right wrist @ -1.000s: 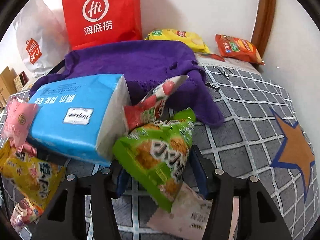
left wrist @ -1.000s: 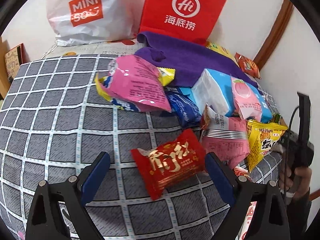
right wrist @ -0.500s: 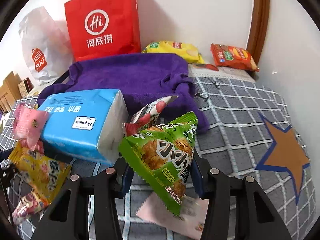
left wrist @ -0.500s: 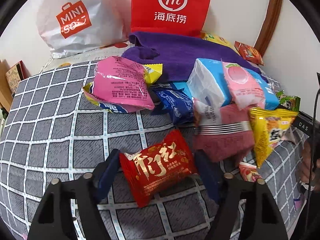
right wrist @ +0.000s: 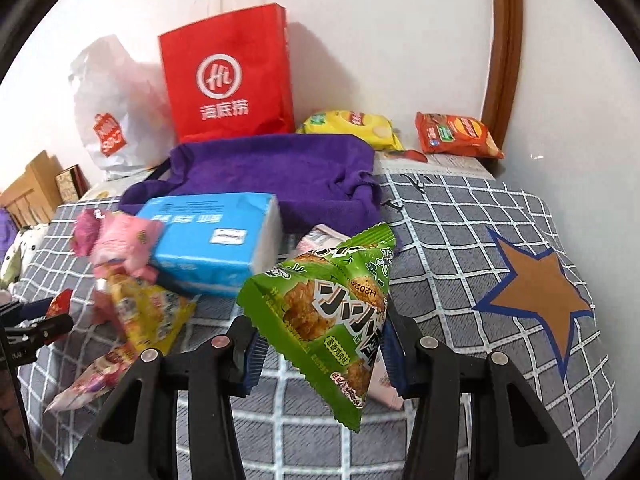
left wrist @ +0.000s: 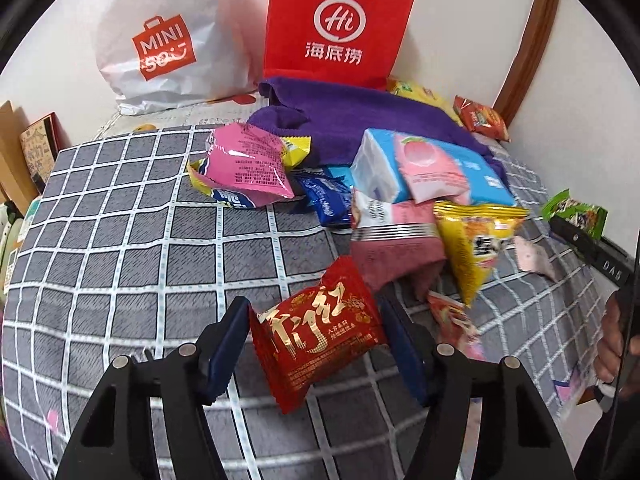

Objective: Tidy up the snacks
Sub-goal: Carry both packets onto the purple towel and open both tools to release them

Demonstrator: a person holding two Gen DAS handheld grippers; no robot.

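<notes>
My left gripper (left wrist: 316, 344) is shut on a red snack packet with gold characters (left wrist: 316, 336) and holds it above the grey checked bedcover (left wrist: 120, 240). My right gripper (right wrist: 320, 344) is shut on a green snack packet (right wrist: 332, 300), lifted off the cover; the packet also shows at the right of the left wrist view (left wrist: 576, 212). A heap of snacks lies ahead: a pink packet (left wrist: 248, 164), a blue packet (left wrist: 328, 200), a blue tissue pack (right wrist: 212, 244), a yellow packet (left wrist: 476, 240) and a pale pink packet (left wrist: 428, 168).
A red paper bag (left wrist: 336, 28) and a white plastic bag (left wrist: 164, 44) stand against the wall. A purple towel (right wrist: 272, 172) lies before them. Yellow (right wrist: 352, 126) and orange (right wrist: 456, 136) crisp bags lie at the back right. A brown star (right wrist: 536, 288) marks the cover.
My left gripper closed on the red packet and lifted it. My right gripper rose and drew back with the green packet in it.
</notes>
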